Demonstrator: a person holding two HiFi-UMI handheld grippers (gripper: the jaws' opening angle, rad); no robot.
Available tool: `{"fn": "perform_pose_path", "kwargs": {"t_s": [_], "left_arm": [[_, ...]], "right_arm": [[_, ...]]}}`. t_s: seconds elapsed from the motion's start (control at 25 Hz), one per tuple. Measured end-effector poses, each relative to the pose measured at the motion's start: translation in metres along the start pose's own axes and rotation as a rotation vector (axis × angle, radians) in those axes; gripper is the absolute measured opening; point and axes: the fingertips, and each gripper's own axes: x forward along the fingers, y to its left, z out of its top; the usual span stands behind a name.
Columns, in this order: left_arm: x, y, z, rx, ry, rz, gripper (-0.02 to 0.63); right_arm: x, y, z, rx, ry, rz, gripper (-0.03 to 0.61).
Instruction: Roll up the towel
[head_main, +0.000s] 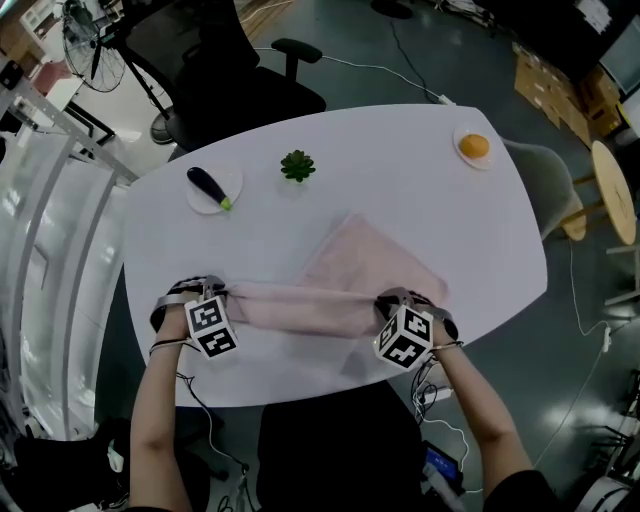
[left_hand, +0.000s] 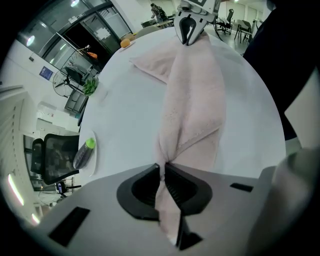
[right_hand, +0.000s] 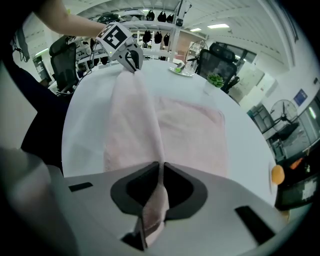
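On the white table (head_main: 330, 140), seen from above, the pink towel (head_main: 375, 265) lies with its near edge stretched long from side to side, both ends hidden from up there; in its own view my left gripper (left_hand: 162, 176) pinches one end tight, and in its view my right gripper (right_hand: 161, 175) pinches the other.

Left gripper (left_hand: 162, 170): at 8 o'clock in the head view, pointing steeply down, jaws pinched tight on the pink towel (head_main: 330, 305).
Right gripper (right_hand: 161, 167): at 4 o'clock, pointing steeply down, jaws clamped on the same towel.
Left forearm (head_main: 155, 420): bare, entering from 7 o'clock.
Right forearm (head_main: 480, 410): bare, entering from 5 o'clock.
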Motion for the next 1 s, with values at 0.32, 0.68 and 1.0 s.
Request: {"fn": "perform_pose_path", "kwargs": {"t_s": [0.32,0.68,1.0], "left_arm": [[0.0,0.004,0.0,-0.025,-0.017,0.026,0.064],[-0.031,0.022,-0.005,-0.126,-0.09,0.103,0.169],[-0.067,0.006,0.008,-0.058,-0.162,0.123,0.169]], "right_arm": [[-0.001,-0.01,0.0,0.028,-0.025,-0.058,0.118],[-0.031,-0.026,0.011,0.035,-0.077,-0.173,0.195],[-0.07,-0.014,0.017,0.006,-0.108,-0.224,0.195]]}}
